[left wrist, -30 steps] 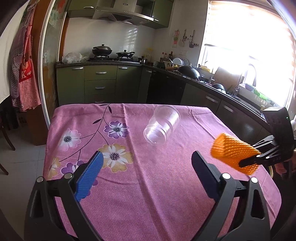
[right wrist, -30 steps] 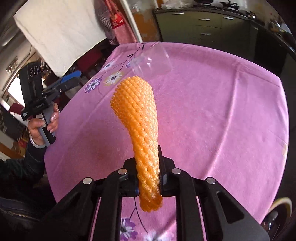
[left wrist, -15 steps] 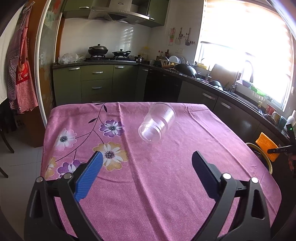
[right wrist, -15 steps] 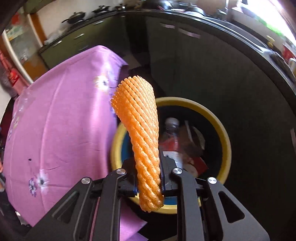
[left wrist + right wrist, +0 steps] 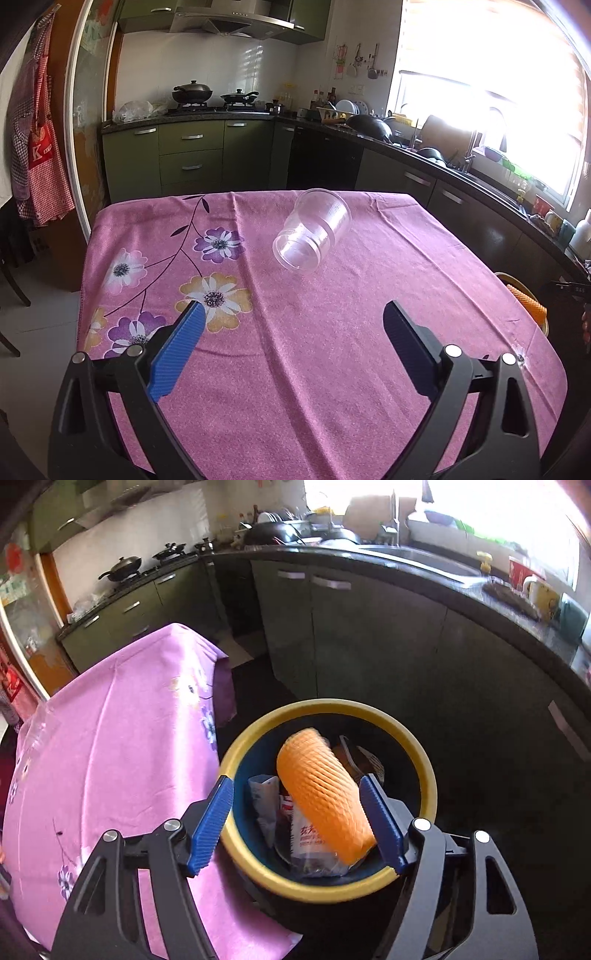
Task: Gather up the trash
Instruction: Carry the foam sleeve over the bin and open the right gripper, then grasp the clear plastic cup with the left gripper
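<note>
An orange foam net sleeve (image 5: 325,794) drops, blurred, between the spreading fingers of my right gripper (image 5: 299,823), whose jaws are opening; the pads no longer press on it. It falls over a yellow-rimmed trash bin (image 5: 332,710) holding wrappers. In the left wrist view the sleeve (image 5: 526,304) shows at the bin's rim (image 5: 508,277) past the table's right edge. A clear plastic cup (image 5: 314,230) lies on its side on the pink flowered tablecloth (image 5: 314,369). My left gripper (image 5: 291,354) is open above the cloth, well short of the cup, with nothing between its fingers.
The bin stands on the floor between the table's right side and dark kitchen cabinets (image 5: 369,627). A counter with sink and dishes (image 5: 443,155) runs along the right. A stove with pans (image 5: 214,94) is at the back. An apron (image 5: 37,155) hangs at the left.
My right gripper swung from over the table to above the bin and let go of the orange sleeve, which now falls into it. The left gripper has barely moved.
</note>
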`<control>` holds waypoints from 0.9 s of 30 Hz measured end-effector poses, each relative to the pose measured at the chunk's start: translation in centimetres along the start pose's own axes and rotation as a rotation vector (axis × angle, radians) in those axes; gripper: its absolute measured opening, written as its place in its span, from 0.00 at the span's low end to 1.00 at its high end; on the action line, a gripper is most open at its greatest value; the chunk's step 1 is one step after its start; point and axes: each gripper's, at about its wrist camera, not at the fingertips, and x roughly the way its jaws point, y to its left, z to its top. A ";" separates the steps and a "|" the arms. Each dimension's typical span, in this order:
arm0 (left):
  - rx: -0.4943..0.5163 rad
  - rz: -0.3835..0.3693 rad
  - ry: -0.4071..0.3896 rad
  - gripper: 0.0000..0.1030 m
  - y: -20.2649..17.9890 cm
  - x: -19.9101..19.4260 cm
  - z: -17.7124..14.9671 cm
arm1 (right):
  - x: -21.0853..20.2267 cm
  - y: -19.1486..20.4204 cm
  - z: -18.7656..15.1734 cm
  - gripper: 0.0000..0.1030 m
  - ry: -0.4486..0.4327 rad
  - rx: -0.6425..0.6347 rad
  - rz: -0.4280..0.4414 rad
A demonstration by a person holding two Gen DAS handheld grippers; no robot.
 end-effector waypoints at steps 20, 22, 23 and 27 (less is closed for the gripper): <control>0.089 -0.087 0.195 0.90 -0.4 8.1 6.0 | -2.9 9.5 -4.9 0.74 -0.059 -0.048 0.330; 0.099 -0.117 0.229 0.90 -0.9 10.3 6.9 | -2.6 9.5 -5.1 0.74 -0.048 -0.042 0.339; 0.114 -0.122 0.243 0.90 -1.3 11.4 7.2 | -2.4 9.5 -5.1 0.74 -0.042 -0.039 0.341; 0.163 -0.121 0.290 0.90 -2.3 14.8 8.2 | -2.0 9.3 -5.3 0.74 -0.034 -0.029 0.350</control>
